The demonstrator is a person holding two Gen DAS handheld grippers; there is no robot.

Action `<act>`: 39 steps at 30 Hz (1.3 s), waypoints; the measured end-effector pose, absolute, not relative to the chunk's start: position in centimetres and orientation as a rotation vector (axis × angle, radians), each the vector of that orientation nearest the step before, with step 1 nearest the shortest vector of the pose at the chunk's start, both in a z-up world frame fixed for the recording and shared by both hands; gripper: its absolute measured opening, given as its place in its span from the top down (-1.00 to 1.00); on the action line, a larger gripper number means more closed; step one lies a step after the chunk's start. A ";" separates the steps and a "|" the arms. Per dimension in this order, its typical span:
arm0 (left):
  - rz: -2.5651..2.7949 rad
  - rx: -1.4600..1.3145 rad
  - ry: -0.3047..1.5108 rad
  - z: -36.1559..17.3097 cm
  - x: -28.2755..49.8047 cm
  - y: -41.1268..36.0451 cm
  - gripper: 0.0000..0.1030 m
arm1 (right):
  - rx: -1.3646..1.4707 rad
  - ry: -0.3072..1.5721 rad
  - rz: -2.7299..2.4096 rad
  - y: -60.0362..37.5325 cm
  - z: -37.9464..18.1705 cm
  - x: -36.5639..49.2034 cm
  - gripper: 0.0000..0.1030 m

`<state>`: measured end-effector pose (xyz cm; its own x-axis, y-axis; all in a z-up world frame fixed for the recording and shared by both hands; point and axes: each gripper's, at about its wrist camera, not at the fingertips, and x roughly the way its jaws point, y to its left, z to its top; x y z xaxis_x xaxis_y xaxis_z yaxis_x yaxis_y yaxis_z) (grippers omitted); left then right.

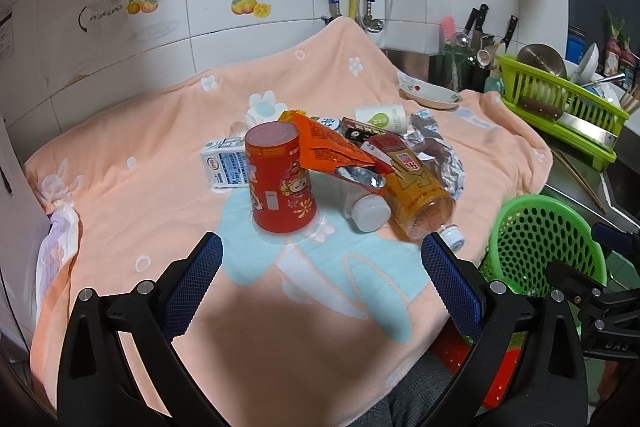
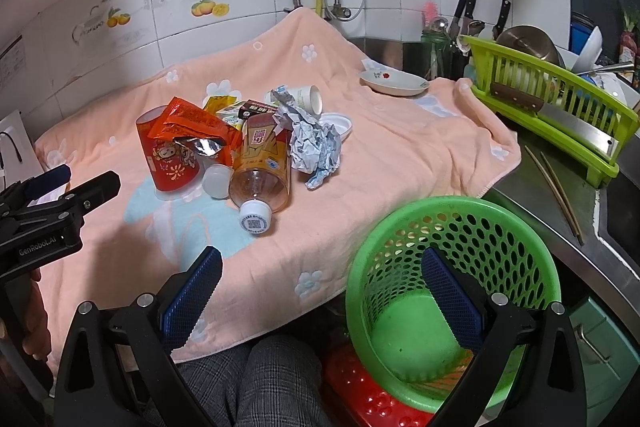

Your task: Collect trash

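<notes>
A heap of trash lies on the peach towel [image 1: 140,163]: an upturned red paper cup [image 1: 278,183], an orange foil wrapper [image 1: 332,147], a milk carton [image 1: 224,165], an amber plastic bottle [image 1: 416,191], crumpled paper [image 2: 314,147] and a white cup [image 1: 382,119]. My left gripper [image 1: 322,275] is open and empty, just short of the red cup. My right gripper [image 2: 322,291] is open and empty at the towel's near edge, its right finger over the green perforated basket [image 2: 452,227]. The basket looks empty inside.
A white dish [image 2: 394,83] sits at the towel's far right. A lime dish rack [image 2: 560,103] with a cleaver and bowls, knives and chopsticks [image 2: 556,187] stand on the steel counter to the right. Tiled wall and pipes are behind. A red stool [image 2: 368,391] is below the basket.
</notes>
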<state>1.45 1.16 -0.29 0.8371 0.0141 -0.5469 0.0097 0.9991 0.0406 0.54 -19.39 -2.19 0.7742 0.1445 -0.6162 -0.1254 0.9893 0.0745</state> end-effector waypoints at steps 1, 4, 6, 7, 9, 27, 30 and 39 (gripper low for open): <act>0.007 0.038 0.581 -0.3 1.6 1.4 -0.90 | 0.026 0.671 0.150 -19.3 -2.2 0.7 -0.88; 0.018 0.030 0.585 -0.4 1.9 1.9 -0.90 | 0.020 0.673 0.162 -18.8 -2.2 1.3 -0.88; 0.027 0.025 0.586 -0.4 2.1 2.3 -0.90 | 0.018 0.674 0.171 -18.5 -2.2 1.7 -0.88; 0.032 0.020 0.588 -0.4 2.3 2.6 -0.90 | 0.017 0.674 0.176 -18.4 -2.1 1.9 -0.88; 0.041 0.012 0.590 -0.4 2.5 3.2 -0.90 | 0.011 0.675 0.187 -18.1 -2.1 2.4 -0.88; 0.014 -0.063 0.605 -0.5 5.2 5.4 -0.83 | 0.044 0.725 0.257 -18.2 -2.0 12.0 -0.61; -0.006 -0.090 0.611 -0.5 5.9 5.6 -0.75 | 0.036 0.740 0.258 -18.0 -2.4 14.0 -0.55; -0.124 -0.259 0.653 -1.3 8.4 5.8 -0.32 | 0.012 0.776 0.257 -17.1 -4.1 18.4 -0.25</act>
<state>8.39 5.81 -1.34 0.7882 -0.1951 -0.5837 0.0331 0.9605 -0.2762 18.43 -17.13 -4.05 0.6837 0.2341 -0.6912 -0.2253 0.9686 0.1051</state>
